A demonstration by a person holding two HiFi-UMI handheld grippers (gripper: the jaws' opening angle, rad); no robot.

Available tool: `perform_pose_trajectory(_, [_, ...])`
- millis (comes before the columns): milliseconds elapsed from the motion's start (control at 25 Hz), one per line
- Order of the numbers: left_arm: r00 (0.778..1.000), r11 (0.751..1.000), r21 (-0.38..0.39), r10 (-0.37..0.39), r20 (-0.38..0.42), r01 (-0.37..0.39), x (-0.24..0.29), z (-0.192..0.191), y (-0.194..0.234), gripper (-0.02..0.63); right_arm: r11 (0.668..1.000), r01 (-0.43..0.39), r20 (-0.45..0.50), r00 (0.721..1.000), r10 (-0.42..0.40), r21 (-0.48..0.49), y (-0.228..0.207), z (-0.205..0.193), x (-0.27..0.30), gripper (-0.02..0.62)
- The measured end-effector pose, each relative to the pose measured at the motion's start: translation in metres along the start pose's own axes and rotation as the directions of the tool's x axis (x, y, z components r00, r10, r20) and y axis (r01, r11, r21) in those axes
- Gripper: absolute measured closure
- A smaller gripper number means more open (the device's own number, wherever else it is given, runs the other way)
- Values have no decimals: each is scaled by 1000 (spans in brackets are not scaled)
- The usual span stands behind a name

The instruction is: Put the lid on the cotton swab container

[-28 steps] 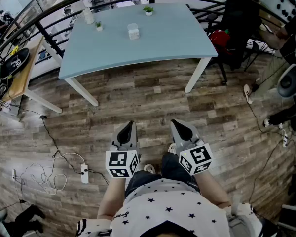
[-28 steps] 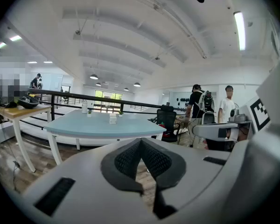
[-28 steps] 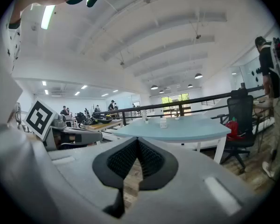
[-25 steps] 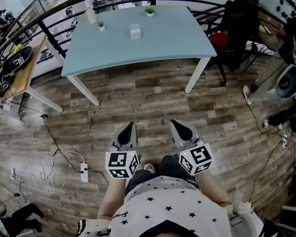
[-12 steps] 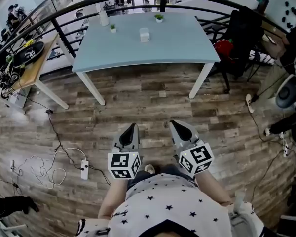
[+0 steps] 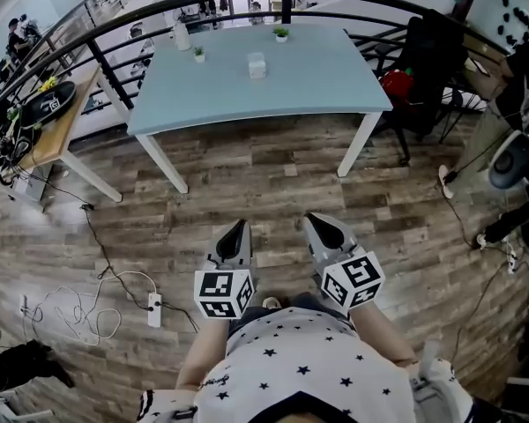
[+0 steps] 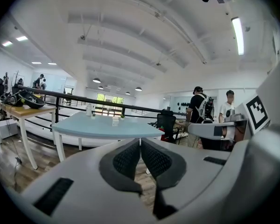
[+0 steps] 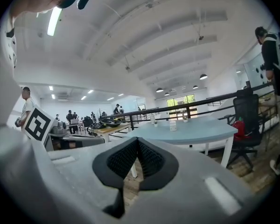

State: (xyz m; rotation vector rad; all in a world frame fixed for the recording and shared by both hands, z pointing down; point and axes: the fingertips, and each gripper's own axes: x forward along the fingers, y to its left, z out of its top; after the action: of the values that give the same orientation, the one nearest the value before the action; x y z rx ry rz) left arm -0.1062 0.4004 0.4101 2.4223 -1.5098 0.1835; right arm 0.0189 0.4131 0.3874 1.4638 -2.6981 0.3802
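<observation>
The small white cotton swab container [image 6: 257, 64] stands far off on the light blue table [image 6: 309, 82]; I cannot make out its lid separately. It shows tiny in the left gripper view [image 7: 115, 121] and in the right gripper view [image 8: 173, 125]. Both grippers hover over the wooden floor close to the person's body, well short of the table. My left gripper [image 6: 235, 228] is shut and empty, its pads meeting [image 7: 140, 142]. My right gripper [image 6: 319, 223] is also shut with nothing in it [image 8: 137, 141].
Two small potted plants [image 6: 281, 33] [image 6: 198, 53] and a bottle [image 6: 182, 34] share the table. A black railing [image 6: 115, 82] runs behind it. A wooden side table [image 6: 48, 126] stands left, a black chair with a red bag [image 6: 397, 86] right. Cables and a power strip [image 6: 154, 309] lie on the floor.
The head view has swung, so the table and the container now sit a little further right in it. Both grippers stay shut, side by side, in nearly the same spot.
</observation>
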Motion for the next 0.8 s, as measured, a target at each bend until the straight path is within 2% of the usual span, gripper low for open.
perform_pose_trajectory(160, [1000, 1000, 12, -19, -3, 19, 5, 1, 9, 600, 1000, 1, -5, 1000, -1, 12, 3, -3, 12, 580])
perform_pose_trajectory(360, [999, 999, 26, -44, -16, 44, 9, 0, 17, 533, 1000, 6, -14, 1000, -6, 19, 5, -8, 22, 560])
perform_pose_trajectory(600, [997, 997, 18, -77, -21, 77, 11, -4, 19, 469, 999, 28, -39, 999, -27, 35, 2, -15, 24, 484])
perform_pose_trajectory(800, [997, 997, 10, -76, -11, 76, 16, -3, 19, 421, 998, 23, -48, 999, -20, 52, -3, -18, 27, 428])
